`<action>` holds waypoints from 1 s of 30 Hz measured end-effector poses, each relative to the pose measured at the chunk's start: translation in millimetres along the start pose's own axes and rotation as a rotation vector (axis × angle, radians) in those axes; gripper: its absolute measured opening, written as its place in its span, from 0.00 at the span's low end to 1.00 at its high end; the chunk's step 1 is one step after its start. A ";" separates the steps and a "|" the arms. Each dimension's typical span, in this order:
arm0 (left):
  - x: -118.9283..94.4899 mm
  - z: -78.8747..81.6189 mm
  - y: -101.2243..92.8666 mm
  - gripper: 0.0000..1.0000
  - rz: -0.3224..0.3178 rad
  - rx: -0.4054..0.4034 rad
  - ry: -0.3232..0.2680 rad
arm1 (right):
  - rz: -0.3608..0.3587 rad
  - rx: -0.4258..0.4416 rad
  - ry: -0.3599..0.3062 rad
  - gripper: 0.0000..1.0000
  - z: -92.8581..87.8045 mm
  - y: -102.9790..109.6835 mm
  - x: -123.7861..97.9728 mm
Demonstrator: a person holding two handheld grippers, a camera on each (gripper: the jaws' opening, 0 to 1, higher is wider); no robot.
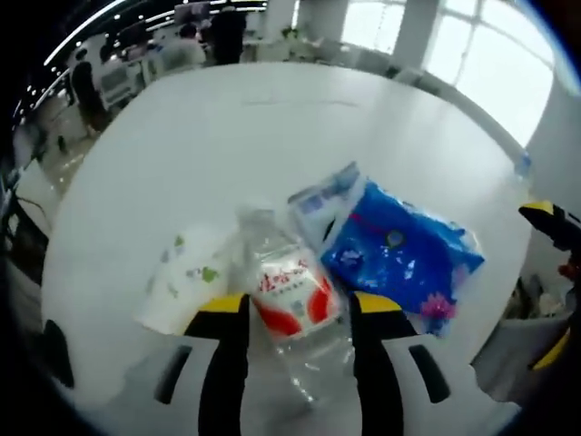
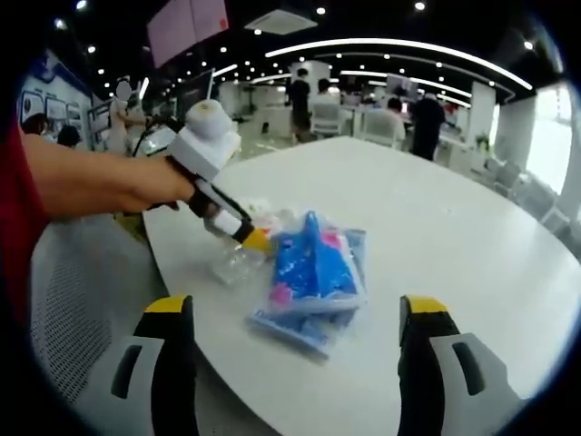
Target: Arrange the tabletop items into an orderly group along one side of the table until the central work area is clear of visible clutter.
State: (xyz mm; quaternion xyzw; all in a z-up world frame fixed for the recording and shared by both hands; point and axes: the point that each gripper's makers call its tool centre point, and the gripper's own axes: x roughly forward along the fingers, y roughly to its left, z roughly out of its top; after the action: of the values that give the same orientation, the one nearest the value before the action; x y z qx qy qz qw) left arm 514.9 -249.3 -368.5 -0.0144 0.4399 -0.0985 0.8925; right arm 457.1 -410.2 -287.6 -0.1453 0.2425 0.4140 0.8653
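Here the left gripper (image 1: 300, 318) fingers straddle a clear bottle (image 1: 292, 295) on the white bench (image 1: 272, 136); the right gripper (image 2: 300, 327) fingers are spread wide near a blue packet (image 2: 313, 272).

Left gripper (image 1: 300, 313), seen in its own view: two black jaws capped with yellow tips, rising from pale grey mounts that each carry a dark slot. Right gripper (image 2: 295, 313), in its own view, has the same black jaws, yellow tips and slotted grey mounts. From that view the left tool shows a white boxy body. The person's red sleeve (image 2: 16, 218), possibly short, sits at the edge.
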 end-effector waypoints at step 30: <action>24.3 18.3 12.7 0.42 0.069 -0.019 -0.018 | 0.012 0.005 0.009 0.92 -2.6 1.1 0.5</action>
State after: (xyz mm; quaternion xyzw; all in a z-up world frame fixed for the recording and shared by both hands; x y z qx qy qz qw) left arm 545.9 -242.5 -377.7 -0.0086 0.4329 -0.0634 0.8991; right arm 455.7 -410.4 -290.1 -0.1434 0.2486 0.4180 0.8619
